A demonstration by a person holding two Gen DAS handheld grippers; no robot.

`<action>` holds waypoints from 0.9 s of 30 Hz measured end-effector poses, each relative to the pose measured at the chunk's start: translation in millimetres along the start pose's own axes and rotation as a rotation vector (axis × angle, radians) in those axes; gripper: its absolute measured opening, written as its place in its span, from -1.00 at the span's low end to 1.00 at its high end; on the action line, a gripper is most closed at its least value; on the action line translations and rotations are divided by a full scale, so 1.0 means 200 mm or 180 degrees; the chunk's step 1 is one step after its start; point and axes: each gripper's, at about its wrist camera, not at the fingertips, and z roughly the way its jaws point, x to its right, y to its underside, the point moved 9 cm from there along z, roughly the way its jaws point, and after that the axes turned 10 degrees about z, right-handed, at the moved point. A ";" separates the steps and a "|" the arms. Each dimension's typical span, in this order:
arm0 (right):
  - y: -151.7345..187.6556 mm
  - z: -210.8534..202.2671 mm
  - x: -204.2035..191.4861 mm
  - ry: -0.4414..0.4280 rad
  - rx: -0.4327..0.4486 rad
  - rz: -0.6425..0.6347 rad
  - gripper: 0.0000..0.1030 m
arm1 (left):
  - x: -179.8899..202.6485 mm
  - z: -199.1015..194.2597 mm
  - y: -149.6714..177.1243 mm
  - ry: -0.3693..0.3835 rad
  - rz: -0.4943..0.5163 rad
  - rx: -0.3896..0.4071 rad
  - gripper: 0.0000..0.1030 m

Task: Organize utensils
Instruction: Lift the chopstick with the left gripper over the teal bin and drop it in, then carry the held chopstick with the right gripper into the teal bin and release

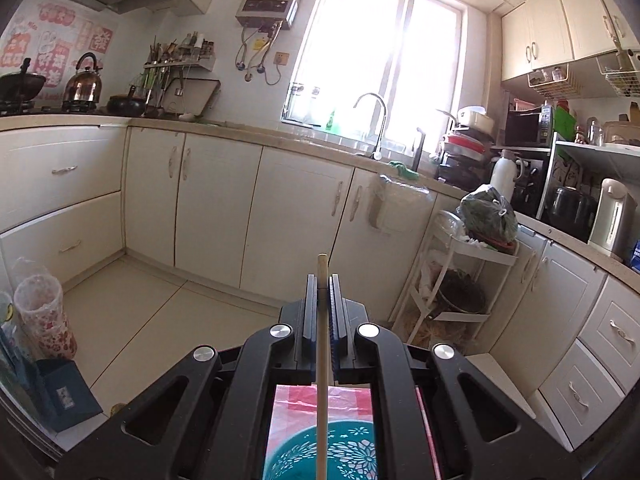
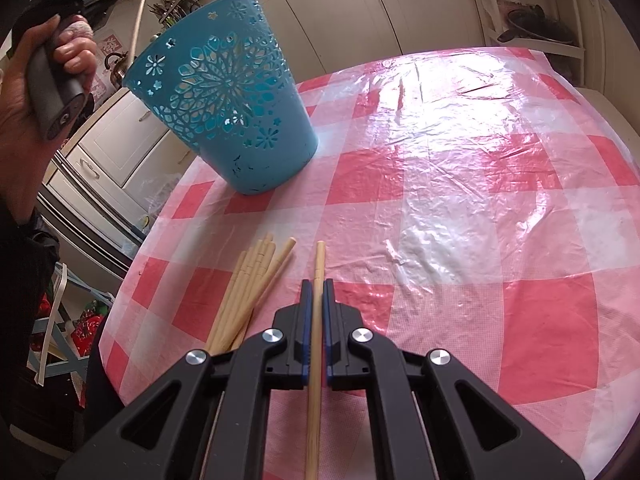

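Both pairs of fingers are clenched on single chopsticks: the right gripper holds one chopstick beside the loose chopsticks on the desk; the left gripper holds another chopstick above the teal basket.

wall stickers | Chinese chars, "發" legible (rest blurred)

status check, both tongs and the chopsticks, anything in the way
Left tongs shut on one chopstick, above the blue basket. Right tongs shut on another chopstick. Loose chopsticks on the checked tablecloth. Nothing blocking.
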 end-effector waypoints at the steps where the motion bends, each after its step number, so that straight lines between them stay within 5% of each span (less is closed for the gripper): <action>1: 0.00 0.00 0.00 -0.0001 -0.0001 0.0001 -0.92 | -0.01 0.02 0.03 -0.0014 -0.0003 -0.0035 -0.90; 15: 0.00 0.00 0.00 -0.0034 -0.0011 0.0015 -0.88 | 0.06 -0.06 0.39 0.0117 0.0272 -0.0541 -0.82; 17: 0.00 0.00 -0.01 -0.0077 -0.0026 0.0009 -0.79 | 0.05 -0.13 0.43 0.0131 0.0287 -0.0600 -0.52; 19: 0.00 0.01 -0.03 -0.0102 -0.0039 -0.0016 -0.74 | 0.02 -0.23 0.45 0.0057 0.0288 -0.0558 0.15; 22: 0.01 0.01 -0.05 0.0023 -0.0019 -0.0142 -0.74 | -0.06 -0.39 0.48 -0.0029 0.0264 -0.0488 0.45; 27: 0.02 0.03 -0.09 0.0439 0.0056 -0.0590 -0.90 | -0.21 -0.56 0.64 -0.0073 0.0030 -0.0665 0.64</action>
